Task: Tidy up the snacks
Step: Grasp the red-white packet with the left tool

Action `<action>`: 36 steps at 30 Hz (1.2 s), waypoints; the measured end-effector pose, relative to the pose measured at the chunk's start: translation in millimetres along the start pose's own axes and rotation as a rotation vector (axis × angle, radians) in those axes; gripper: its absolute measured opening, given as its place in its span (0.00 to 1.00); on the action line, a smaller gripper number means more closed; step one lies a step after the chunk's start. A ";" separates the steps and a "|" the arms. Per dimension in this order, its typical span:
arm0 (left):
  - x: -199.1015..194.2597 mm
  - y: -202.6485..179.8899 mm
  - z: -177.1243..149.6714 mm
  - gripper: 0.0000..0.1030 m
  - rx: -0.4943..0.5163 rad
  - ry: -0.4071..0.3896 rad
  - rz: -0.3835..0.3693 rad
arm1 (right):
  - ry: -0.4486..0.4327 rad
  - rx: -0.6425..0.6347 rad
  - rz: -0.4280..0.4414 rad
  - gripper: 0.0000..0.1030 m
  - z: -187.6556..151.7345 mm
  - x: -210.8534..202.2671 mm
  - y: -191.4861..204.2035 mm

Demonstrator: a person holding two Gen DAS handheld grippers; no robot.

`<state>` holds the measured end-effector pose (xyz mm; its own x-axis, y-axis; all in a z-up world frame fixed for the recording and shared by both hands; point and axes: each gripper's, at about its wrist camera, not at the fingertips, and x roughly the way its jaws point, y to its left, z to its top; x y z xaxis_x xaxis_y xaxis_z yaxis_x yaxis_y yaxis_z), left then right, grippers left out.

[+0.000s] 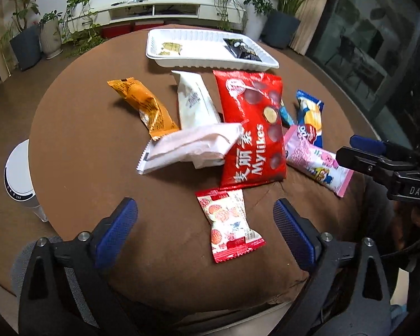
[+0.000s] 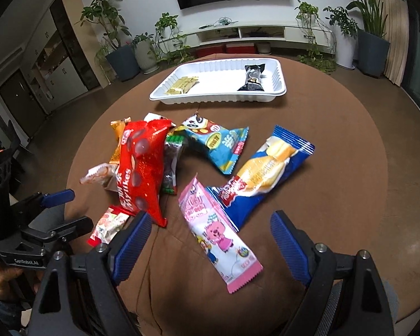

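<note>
Tray [image 2: 278, 82] sits at far side of table [image 2: 336, 196], two packets inside: one left [image 2: 183, 84], one right [image 2: 253, 79]. Snack pile nearer: Mylikes bag [image 2: 142, 165] left, panda packet [image 2: 224, 145] behind centre, bread packet [image 2: 266, 173] right, cartoon packet [image 2: 218, 235] nearest.

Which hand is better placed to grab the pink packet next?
Right. The pink packet lies directly between the open right tongs; the left tongs hover over the small red packet instead.

My right tongs [image 2: 208, 240] gape wide over pink wrapper [image 2: 218, 236], nothing gripped. Blue bread pack [image 2: 261, 173] touching it. Red Mylikes bag [image 2: 142, 165] mid surface [image 2: 336, 196]. White tray [image 2: 219, 99] near far edge.
</note>
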<state>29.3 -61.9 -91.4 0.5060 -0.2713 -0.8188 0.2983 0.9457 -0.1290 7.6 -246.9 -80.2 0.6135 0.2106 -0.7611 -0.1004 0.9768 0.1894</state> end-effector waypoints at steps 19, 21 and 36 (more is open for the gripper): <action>32.6 -15.6 1.4 0.66 0.066 0.114 0.104 | 0.040 -0.021 -0.023 0.86 -13.4 9.8 2.8; 34.6 -14.9 2.0 0.56 0.073 0.123 0.090 | 0.050 -0.020 -0.019 0.86 -13.8 11.7 2.3; 31.3 -5.5 4.4 0.32 0.091 0.125 0.007 | 0.097 -0.065 0.020 0.86 -11.3 20.8 0.9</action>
<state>47.1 -76.3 -113.9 0.4055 -0.2353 -0.8833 0.3703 0.9257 -0.0765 11.4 -241.2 -102.8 0.5324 0.2300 -0.8146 -0.1645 0.9721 0.1670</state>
